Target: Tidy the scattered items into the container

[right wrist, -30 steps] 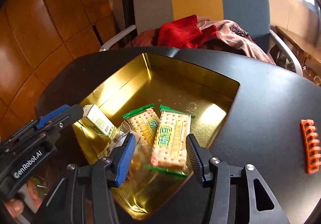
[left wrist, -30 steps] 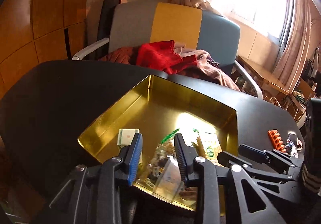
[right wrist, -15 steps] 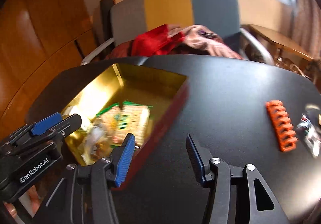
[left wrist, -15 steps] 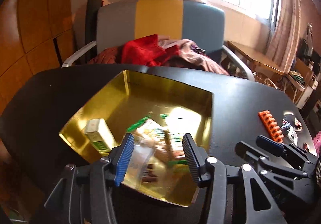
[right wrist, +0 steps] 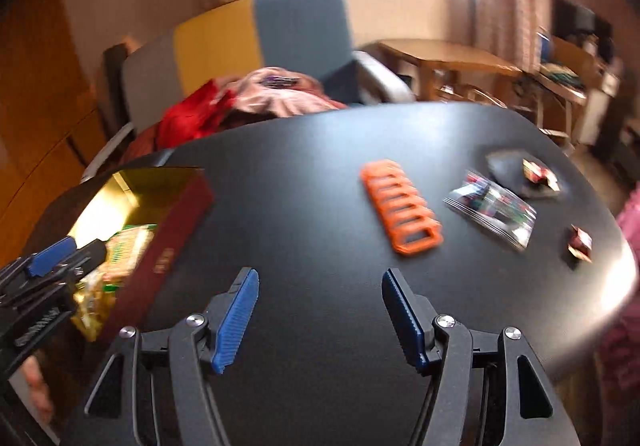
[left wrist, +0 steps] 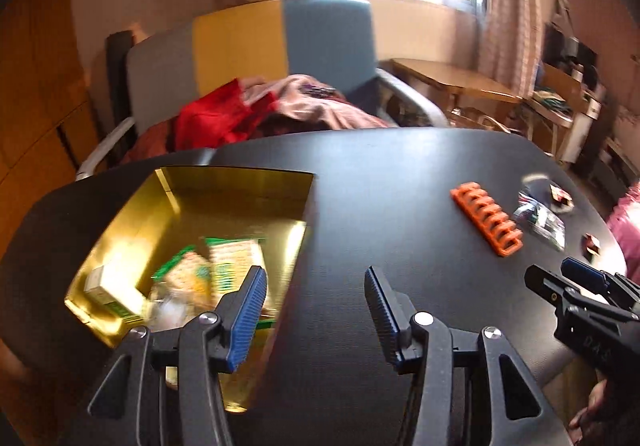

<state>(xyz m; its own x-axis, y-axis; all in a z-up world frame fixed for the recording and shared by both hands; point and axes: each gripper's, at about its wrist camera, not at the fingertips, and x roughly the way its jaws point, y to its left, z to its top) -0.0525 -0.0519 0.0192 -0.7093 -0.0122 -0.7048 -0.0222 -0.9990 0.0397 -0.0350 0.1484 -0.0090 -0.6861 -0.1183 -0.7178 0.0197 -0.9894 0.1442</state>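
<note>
Two claws hang above the black tabletop (left wrist: pixel 380 214), and we see both spread wide with nothing between their blue pads. Our left claw (left wrist: pixel 314 310) sits over the near right edge of the gold tin (left wrist: pixel 224 182), its left pad above the tin's interior and its right pad above bare tabletop. Our right claw (right wrist: pixel 320 310) hovers over bare tabletop, well apart from the scattered items.

Inside the tin we make out green-edged cracker packets (left wrist: pixel 232 258), a small pale box (left wrist: pixel 106 284) against the near left wall, and a clear wrapper, blurred, beside it. From the right wrist view the tin shows a dark red outer wall (right wrist: pixel 168 246) with gold lettering too smeared to read.

Out on the tabletop, to the right of the tin, lies an orange comb-like plastic strip (right wrist: pixel 400 214). Just beyond it to the right lies a clear crinkly packet (right wrist: pixel 492 214) with dark contents, and near that we find two small red-and-gold wrapped pieces, one (right wrist: pixel 538 172) toward the far edge on a dark flat patch and one (right wrist: pixel 580 242) nearer the right edge. All of these lie apart from each other and outside the tin.

Behind the tabletop stands a grey, yellow and blue armchair (left wrist: pixel 280 42) heaped with red and pinkish clothes (left wrist: pixel 224 118).
</note>
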